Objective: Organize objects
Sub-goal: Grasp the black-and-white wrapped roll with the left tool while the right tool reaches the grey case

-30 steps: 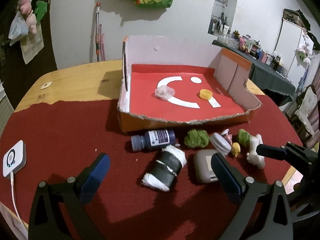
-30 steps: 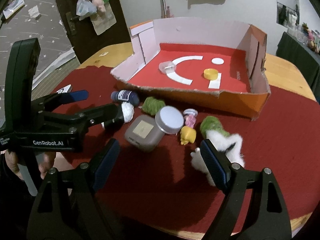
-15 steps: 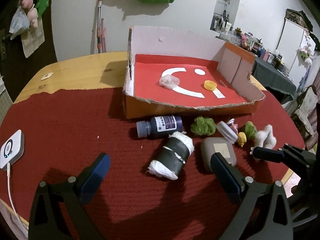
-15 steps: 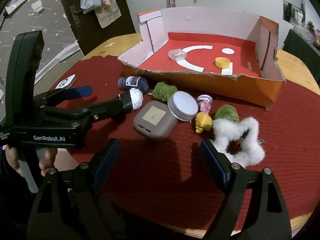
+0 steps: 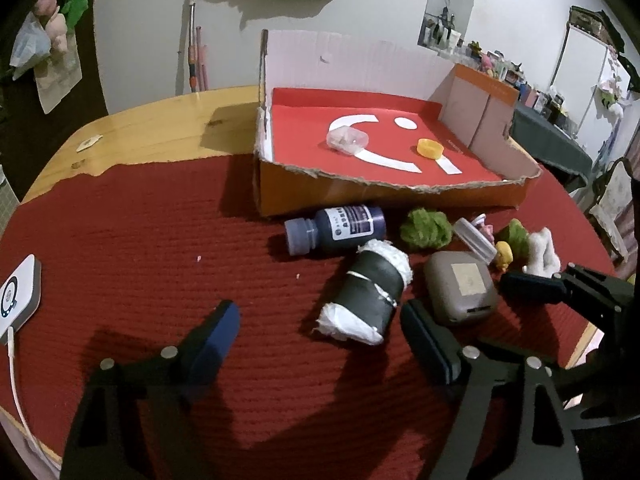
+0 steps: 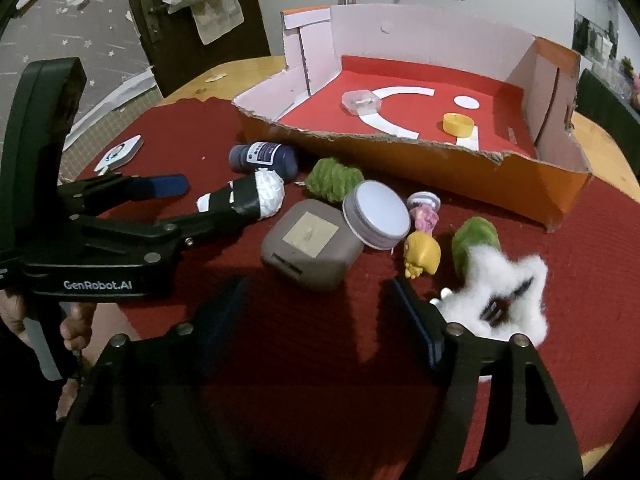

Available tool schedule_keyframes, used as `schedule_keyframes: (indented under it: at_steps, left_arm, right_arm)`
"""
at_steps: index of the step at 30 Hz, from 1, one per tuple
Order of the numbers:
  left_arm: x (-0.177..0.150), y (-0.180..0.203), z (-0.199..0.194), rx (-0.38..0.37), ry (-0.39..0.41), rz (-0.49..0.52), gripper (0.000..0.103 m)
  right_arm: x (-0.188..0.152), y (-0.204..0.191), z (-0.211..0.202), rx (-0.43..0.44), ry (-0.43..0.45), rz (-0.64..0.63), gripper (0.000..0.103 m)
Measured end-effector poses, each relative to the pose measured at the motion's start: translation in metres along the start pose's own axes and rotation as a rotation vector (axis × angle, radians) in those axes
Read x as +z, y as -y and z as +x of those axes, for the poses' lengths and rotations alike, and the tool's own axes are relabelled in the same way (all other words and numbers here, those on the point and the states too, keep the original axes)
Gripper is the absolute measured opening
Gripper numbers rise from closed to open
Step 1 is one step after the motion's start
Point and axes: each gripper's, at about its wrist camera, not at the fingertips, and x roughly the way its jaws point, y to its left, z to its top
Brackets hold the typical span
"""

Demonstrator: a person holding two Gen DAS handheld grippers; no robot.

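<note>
Loose objects lie on the red cloth before an open cardboard box (image 5: 384, 196) (image 6: 440, 160): a dark blue bottle (image 5: 340, 229) (image 6: 264, 157), a black roll with white ends (image 5: 368, 292) (image 6: 248, 196), a grey case (image 5: 460, 288) (image 6: 308, 244), a round tin (image 6: 378, 220), green fluff (image 5: 426, 229) (image 6: 332, 179), a yellow figure (image 6: 420, 254) and white fluff (image 6: 504, 292). A clear tub (image 5: 347, 141) and a yellow cap (image 5: 429, 148) lie inside the box. My left gripper (image 5: 320, 340) is open just short of the black roll. My right gripper (image 6: 320, 312) is open in front of the grey case.
A white device with a cable (image 5: 18, 296) lies at the cloth's left edge. Bare wooden tabletop (image 5: 160, 128) shows behind the cloth, left of the box. A door and bags hang at the far left; a cluttered dark table (image 5: 552, 140) stands to the right.
Both grippers have moved closer to the objects. The left one now sits nearer the black roll, the right one nearer the grey case. Both stay open and empty.
</note>
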Motion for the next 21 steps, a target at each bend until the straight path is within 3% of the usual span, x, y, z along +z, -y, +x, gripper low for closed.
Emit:
schedule_keyframes:
  at_steps: [14, 21]
  left_arm:
    - [0.001, -0.003, 0.003, -0.02, -0.007, 0.014, 0.082]
    - [0.006, 0.007, 0.008, -0.036, -0.005, 0.043, 0.082]
  right_arm:
    - [0.013, -0.003, 0.014, -0.025, 0.014, -0.042, 0.069]
    - [0.014, 0.013, 0.011, -0.035, 0.02, 0.001, 0.066]
